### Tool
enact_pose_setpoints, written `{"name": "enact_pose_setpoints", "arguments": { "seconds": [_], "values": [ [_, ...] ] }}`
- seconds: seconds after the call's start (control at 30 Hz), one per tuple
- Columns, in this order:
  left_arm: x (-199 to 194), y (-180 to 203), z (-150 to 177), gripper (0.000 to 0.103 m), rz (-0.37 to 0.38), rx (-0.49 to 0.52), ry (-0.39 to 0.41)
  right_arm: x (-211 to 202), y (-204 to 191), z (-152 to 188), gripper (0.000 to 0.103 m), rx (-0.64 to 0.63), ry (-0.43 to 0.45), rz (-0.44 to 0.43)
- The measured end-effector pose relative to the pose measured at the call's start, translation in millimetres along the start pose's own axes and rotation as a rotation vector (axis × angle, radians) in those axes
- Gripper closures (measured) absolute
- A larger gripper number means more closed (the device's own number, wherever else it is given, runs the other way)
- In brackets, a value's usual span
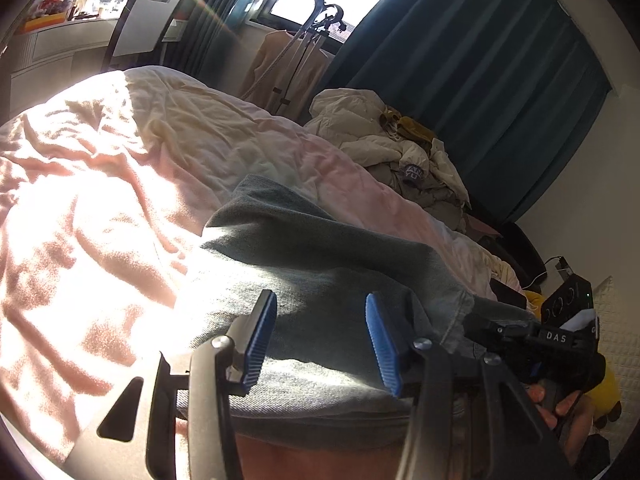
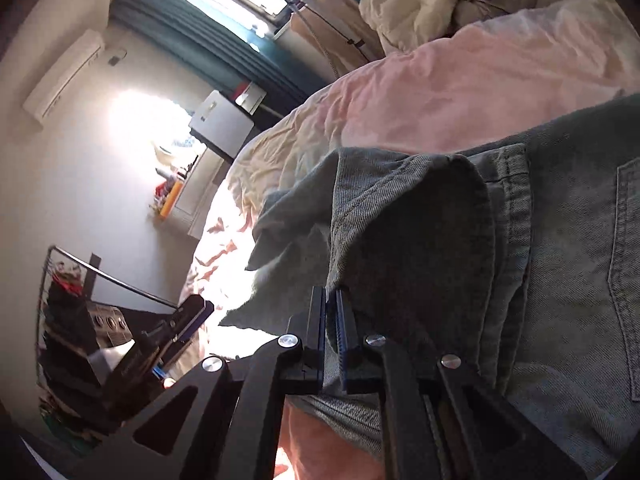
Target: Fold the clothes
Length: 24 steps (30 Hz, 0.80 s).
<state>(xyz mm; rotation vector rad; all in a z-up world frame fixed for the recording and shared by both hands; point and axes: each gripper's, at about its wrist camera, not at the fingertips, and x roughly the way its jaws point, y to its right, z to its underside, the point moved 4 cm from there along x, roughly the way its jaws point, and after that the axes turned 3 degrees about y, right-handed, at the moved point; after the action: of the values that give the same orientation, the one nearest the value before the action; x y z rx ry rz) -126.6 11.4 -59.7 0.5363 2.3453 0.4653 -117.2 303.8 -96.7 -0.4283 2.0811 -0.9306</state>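
1. The right gripper (image 2: 331, 332) is clamped on a doubled edge of the jeans (image 2: 460, 240); denim runs up from between its blue pads (image 2: 342, 328) into a raised fold with a stitched hem.
2. The left gripper (image 1: 320, 340) hangs spread wide just over the jeans (image 1: 320, 248), with nothing between its fingers (image 1: 260, 336). Whether the tips touch the cloth cannot be told.
3. The jeans lie on the near part of the bed, partly bunched, one end stretching away over the duvet (image 1: 120, 200). A back pocket (image 2: 628, 280) shows to the right of the held fold.
4. Judged from this, a fold of the jeans is in hand, though how many folds are already made cannot be told.
5. To do it well, the right grip should likely stay firm on both layers so the edge does not slip. The free left gripper would do best to take or pin the matching edge, so the denim moves level and seams line up.
6. Denim is stiff and heavy. A slow, even carry should keep it from sagging or dragging the soft duvet into creases under it.
7. The duvet is pale pink, rumpled and glaring with sun, which washes out part of the cloth.
8. Farther off a heap of cream clothes (image 1: 392, 144) sits on the bed.
9. Beyond stand a garment steamer (image 1: 316, 28), teal curtains (image 1: 480, 80), a bright window and a cluttered desk (image 1: 60, 36).
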Motion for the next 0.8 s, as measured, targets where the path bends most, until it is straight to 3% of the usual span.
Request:
{"name": "enact_pose_setpoints", "arguments": {
  "seconds": [0.03, 0.07, 0.1, 0.3, 0.43, 0.5, 0.53, 0.57, 0.73, 0.8],
  "values": [
    [2, 5, 2, 0.055, 0.005, 0.021, -0.004, -1, 5, -6, 0.085, 0.044, 0.007, -0.024],
    [4, 9, 4, 0.055, 0.013, 0.038, -0.011, -1, 10, -11, 0.069, 0.086, 0.015, -0.052],
    [7, 13, 7, 0.055, 0.023, 0.051, -0.02, -2, 15, -18, 0.063, 0.127, 0.023, -0.081],
    [34, 31, 27, 0.055, 0.036, 0.137, -0.106, 18, 38, -59, 0.056, 0.254, 0.02, -0.144],
    [48, 34, 39, 0.055, 0.017, 0.177, -0.152, 48, 59, -80, 0.058, 0.294, -0.005, -0.091],
    [53, 34, 43, 0.055, 0.01, 0.187, -0.173, 52, 70, -87, 0.072, 0.301, 0.026, -0.04],
    [56, 34, 46, 0.055, 0.006, 0.192, -0.183, 53, 75, -91, 0.085, 0.305, 0.042, -0.031],
    [58, 34, 47, 0.055, 0.004, 0.197, -0.19, 55, 80, -95, 0.088, 0.308, 0.058, -0.022],
    [60, 36, 48, 0.055, 0.007, 0.214, -0.193, 83, 104, -98, 0.092, 0.295, 0.02, 0.069],
    [58, 37, 47, 0.055, 0.012, 0.215, -0.191, 87, 106, -98, 0.093, 0.276, 0.014, 0.068]
  ]
}}
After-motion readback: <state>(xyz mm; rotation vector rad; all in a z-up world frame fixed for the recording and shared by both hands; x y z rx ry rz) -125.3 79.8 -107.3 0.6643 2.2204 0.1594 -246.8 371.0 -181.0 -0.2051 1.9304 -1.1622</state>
